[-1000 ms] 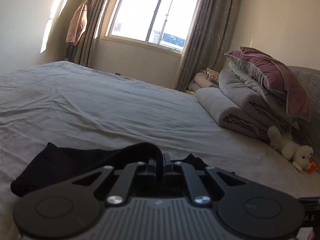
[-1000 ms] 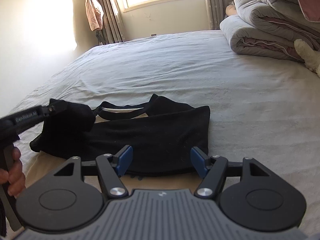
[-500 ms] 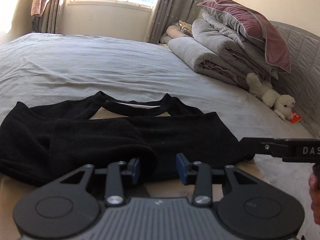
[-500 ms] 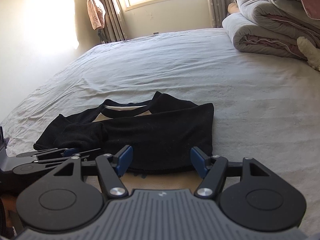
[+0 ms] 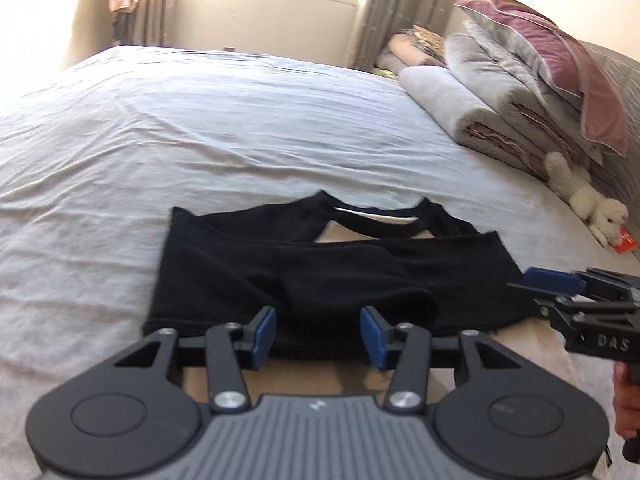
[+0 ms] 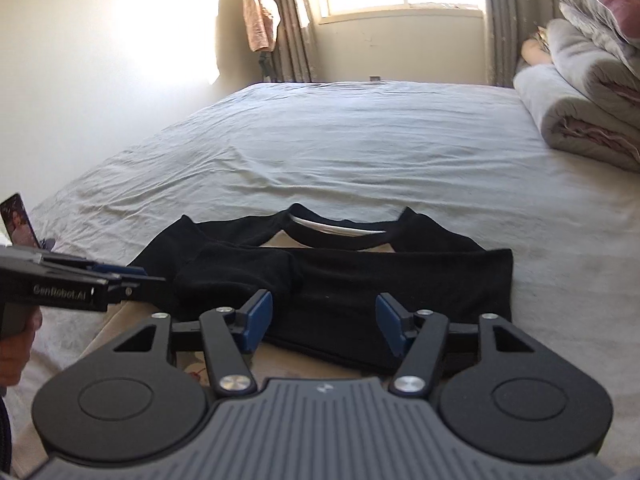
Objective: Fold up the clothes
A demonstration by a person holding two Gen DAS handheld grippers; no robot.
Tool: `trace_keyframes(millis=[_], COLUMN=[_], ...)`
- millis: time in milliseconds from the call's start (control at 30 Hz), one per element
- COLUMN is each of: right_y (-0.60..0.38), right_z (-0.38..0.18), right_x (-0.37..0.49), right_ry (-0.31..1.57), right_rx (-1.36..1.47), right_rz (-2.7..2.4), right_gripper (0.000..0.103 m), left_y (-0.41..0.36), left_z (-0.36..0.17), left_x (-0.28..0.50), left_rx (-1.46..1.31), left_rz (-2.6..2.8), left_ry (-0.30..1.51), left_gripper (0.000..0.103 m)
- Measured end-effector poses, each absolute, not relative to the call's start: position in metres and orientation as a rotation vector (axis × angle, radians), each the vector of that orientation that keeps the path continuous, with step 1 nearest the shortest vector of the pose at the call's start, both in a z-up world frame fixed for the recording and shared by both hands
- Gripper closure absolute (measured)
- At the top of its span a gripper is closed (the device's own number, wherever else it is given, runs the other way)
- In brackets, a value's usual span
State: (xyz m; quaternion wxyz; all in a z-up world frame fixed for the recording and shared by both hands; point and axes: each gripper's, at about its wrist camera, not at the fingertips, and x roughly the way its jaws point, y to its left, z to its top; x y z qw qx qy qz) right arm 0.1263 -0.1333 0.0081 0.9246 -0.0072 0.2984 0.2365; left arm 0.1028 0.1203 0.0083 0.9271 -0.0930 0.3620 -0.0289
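Observation:
A black top point(image 5: 328, 272) lies folded on a beige garment point(image 5: 532, 344) on the bed, neckline toward the window, with both sleeves laid across the body. My left gripper point(image 5: 318, 336) hovers at its near edge; the jaws are opening and no cloth is pinched between the blue pads. In the right wrist view the same black top point(image 6: 360, 280) spreads before my right gripper point(image 6: 324, 326), whose jaws are closing with nothing pressed between them. Each gripper shows at the side of the other's view: the right gripper point(image 5: 560, 284) and the left gripper point(image 6: 132, 274).
Grey bed sheet point(image 5: 240, 128) stretches to the window wall. Folded quilts point(image 5: 496, 120) and a mauve pillow point(image 5: 568, 76) are stacked at the right, with a white plush toy point(image 5: 588, 200) below them. A pink garment point(image 6: 260, 20) hangs by the curtain.
The left gripper let go of the black sleeve, which now lies across the top, and drew back with its jaws open. The right gripper backed away slightly and its jaws narrowed a little.

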Motion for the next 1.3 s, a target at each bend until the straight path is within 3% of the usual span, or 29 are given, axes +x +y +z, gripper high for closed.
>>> trace_keyframes(millis=[267, 433, 467, 567, 667, 967, 1133, 1233, 1300], right_y=[-0.039, 0.001, 0.008, 0.014, -0.004, -0.134, -0.169, -0.173, -0.173], right_z=[-0.005, -0.030, -0.036, -0.049, -0.039, -0.003, -0.036, -0.045, -0.040], right_x=[0.125, 0.132, 0.134, 0.140, 0.146, 0.153, 0.143, 0.135, 0.129], right_ry=[0.533, 0.514, 0.509, 0.480, 0.447, 0.481, 0.669, 0.756, 0.757], right_rx=[-0.366, -0.624, -0.684, -0.785, -0.678, -0.117, 0.047, 0.063, 0.055], right_rz=[0.658, 0.666, 0.652, 0.631, 0.573, 0.374, 0.337, 0.357, 0.362], right_gripper=[0.045, 0.054, 0.058, 0.091, 0.097, 0.097, 0.096, 0.084, 0.066], left_y=[0.163, 0.176, 0.177, 0.179, 0.179, 0.172, 0.164, 0.162, 0.161], left_z=[0.003, -0.002, -0.003, -0.005, -0.008, -0.011, -0.012, -0.011, -0.011], left_x=[0.107, 0.111, 0.112, 0.112, 0.113, 0.114, 0.115, 0.115, 0.115], left_rx=[-0.260, -0.322, -0.326, -0.328, -0.335, -0.336, -0.308, -0.276, -0.257], left_rz=[0.095, 0.126, 0.128, 0.130, 0.128, 0.098, 0.086, 0.094, 0.101], left_ry=[0.675, 0.670, 0.671, 0.671, 0.671, 0.669, 0.682, 0.683, 0.683], left_gripper=[0.055, 0.055, 0.055, 0.055, 0.055, 0.059, 0.059, 0.059, 0.059])
